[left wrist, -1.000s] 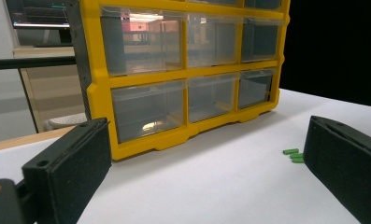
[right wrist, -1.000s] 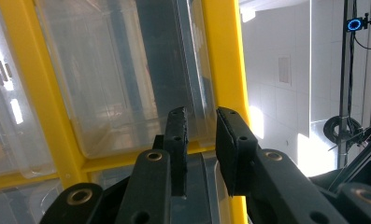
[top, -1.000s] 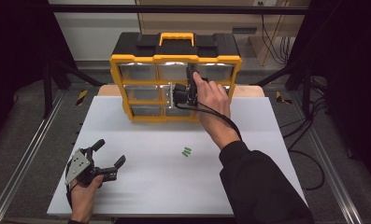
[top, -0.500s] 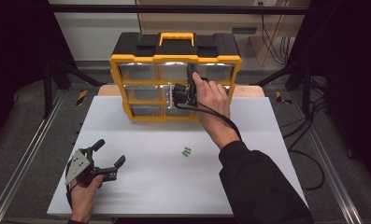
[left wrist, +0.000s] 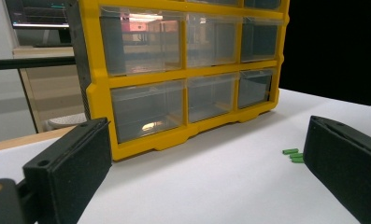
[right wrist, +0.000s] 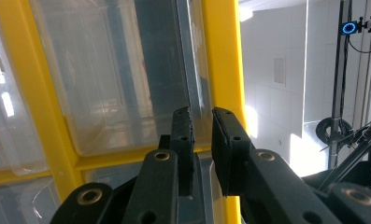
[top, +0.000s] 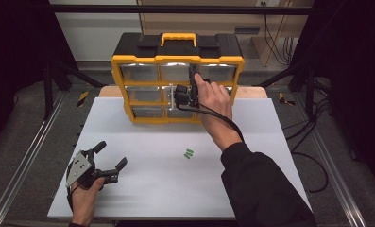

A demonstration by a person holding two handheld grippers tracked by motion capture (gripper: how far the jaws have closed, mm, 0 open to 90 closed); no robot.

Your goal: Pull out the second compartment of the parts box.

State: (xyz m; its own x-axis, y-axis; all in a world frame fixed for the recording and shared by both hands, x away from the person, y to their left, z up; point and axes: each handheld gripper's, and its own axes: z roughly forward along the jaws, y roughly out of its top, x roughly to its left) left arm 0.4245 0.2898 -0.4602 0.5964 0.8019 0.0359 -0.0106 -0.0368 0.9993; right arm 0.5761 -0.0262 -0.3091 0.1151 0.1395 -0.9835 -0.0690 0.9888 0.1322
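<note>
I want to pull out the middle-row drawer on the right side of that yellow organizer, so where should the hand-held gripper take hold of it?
Grip the clear drawer by the lip of its front panel, coming straight at the face of the yellow organizer. The fronts sit flush in the frame, so only that thin front edge offers a hold. The right hand-held gripper is already there, jaws nearly shut around the panel edge.

We see a white bench (top: 270, 142) lying on a wooden top whose edge peeks out at twelve o'clock. Grey carpeted floor (top: 29, 127) surrounds it, with metal rails (top: 15, 179) running along at nine and three o'clock. Black stand legs (top: 57, 71) rise at ten and two o'clock. A pale wall (top: 95, 33) and a wooden panel (top: 208, 19) close the far side, where cables (top: 275, 33) hang. Black cables (top: 317, 161) loop over the floor at three o'clock.
</note>
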